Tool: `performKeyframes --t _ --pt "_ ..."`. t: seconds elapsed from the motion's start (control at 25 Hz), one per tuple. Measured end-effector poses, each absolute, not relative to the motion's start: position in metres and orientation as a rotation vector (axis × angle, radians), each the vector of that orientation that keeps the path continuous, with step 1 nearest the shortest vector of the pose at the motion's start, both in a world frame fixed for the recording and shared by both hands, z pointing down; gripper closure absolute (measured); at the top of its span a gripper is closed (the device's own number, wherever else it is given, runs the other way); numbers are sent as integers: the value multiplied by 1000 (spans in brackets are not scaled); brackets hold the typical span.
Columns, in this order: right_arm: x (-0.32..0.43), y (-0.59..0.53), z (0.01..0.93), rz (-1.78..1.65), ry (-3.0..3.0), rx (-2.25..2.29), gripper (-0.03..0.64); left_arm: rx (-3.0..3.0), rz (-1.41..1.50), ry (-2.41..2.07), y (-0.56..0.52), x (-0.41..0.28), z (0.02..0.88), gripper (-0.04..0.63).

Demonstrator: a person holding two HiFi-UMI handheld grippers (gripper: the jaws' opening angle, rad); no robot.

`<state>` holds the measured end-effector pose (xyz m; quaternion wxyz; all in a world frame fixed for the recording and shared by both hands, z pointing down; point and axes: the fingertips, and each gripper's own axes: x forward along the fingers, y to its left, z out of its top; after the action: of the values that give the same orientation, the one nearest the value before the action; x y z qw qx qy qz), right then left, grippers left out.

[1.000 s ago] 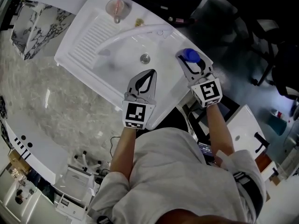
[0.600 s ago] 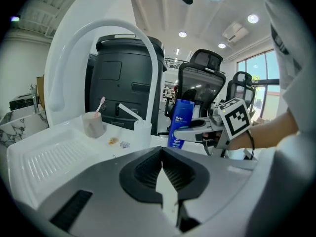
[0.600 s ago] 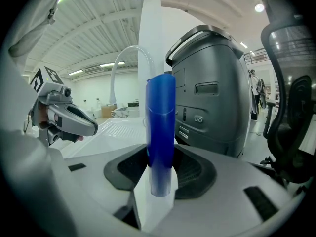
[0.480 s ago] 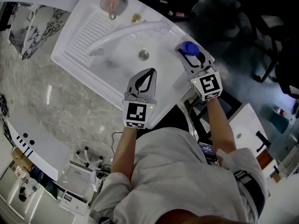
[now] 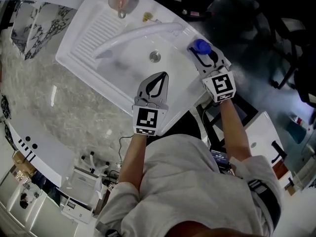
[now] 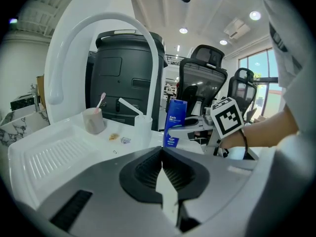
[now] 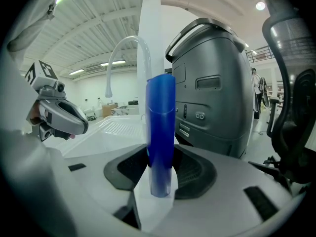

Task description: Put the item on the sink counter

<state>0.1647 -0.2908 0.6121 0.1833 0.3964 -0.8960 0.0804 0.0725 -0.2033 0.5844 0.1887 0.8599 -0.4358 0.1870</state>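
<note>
Standing upright in right claw (image 7: 161,158): bottle (image 7: 160,117)

Open office-lab hall: sink unit (image 5: 91,41), office chairs (image 6: 200,78).

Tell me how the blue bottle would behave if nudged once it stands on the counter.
The bottle is tall and slim, so it would probably tip easily if pushed high up. Its glossy wall looks slippery. It seems stiff: no dent shows where the right gripper clamps it.
</note>
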Motion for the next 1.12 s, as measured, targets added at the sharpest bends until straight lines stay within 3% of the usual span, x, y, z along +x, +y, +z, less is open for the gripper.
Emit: performKeyframes --t 1.12 --pt "150 -298 613 128 -2540 1115 460 2400 531 -1239 -201 64 586 586"
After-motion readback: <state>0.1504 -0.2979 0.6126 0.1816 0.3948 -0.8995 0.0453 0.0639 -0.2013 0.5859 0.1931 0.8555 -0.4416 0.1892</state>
